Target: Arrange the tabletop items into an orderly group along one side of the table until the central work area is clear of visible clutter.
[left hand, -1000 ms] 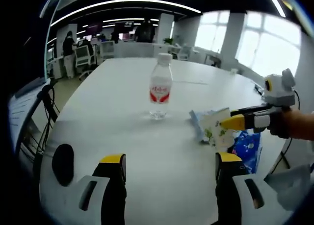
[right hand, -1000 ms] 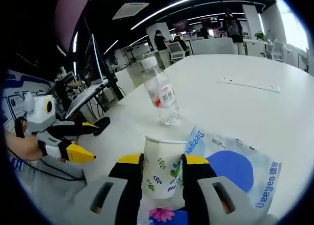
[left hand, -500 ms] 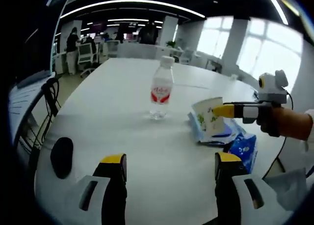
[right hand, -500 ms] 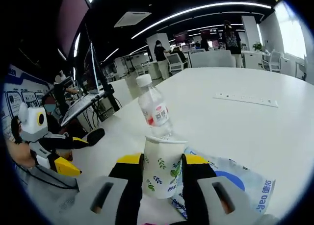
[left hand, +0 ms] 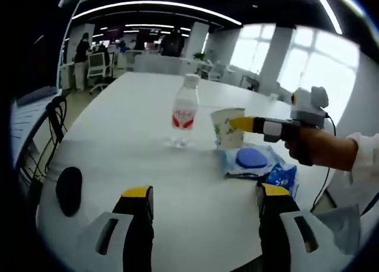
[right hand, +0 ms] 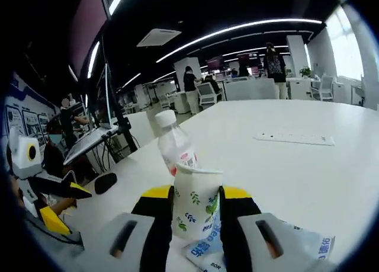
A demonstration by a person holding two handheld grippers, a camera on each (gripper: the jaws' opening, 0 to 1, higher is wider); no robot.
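One paper cup (right hand: 196, 201) sits clamped between the right tool (right hand: 197, 202) jaws.

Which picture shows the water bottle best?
The left gripper view: the whole water bottle stands clear on the table. In the right gripper view, the paper cup hides the bottle's lower part.

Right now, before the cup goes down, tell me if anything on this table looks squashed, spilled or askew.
The paper cup looks squeezed: its rim is pinched out of round where the right tool clamps it. No spill shows. The water bottle stands upright, and the blue packets lie flat beside it.
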